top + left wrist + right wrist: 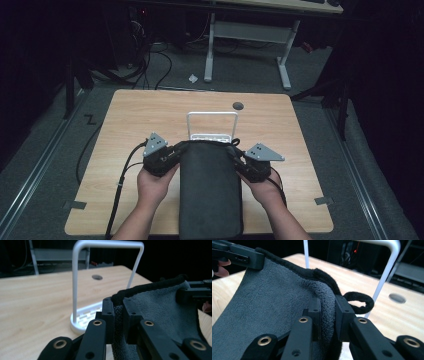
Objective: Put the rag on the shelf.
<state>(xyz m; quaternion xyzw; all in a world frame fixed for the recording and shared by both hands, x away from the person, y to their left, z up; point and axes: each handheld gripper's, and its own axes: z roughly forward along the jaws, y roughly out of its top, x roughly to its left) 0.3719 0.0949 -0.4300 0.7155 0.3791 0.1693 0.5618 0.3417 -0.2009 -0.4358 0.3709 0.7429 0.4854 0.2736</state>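
1. One dark grey towel (pixel 210 192), a single hanging loop (pixel 359 302) on its edge.
2. One white rack (pixel 212 125) on the table (pixel 140 115).
3. Two grippers, left gripper (pixel 172 152) and right gripper (pixel 239 161), each one in a hand.
4. One round grommet hole (pixel 238 105) in the tabletop.

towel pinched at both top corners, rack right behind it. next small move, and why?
Probably carry the grey towel forward and up over the white rack. The left gripper and right gripper each clamp a top corner, holding the edge spread in front of the rack's bar, while the towel's lower end trails off the table's near edge.
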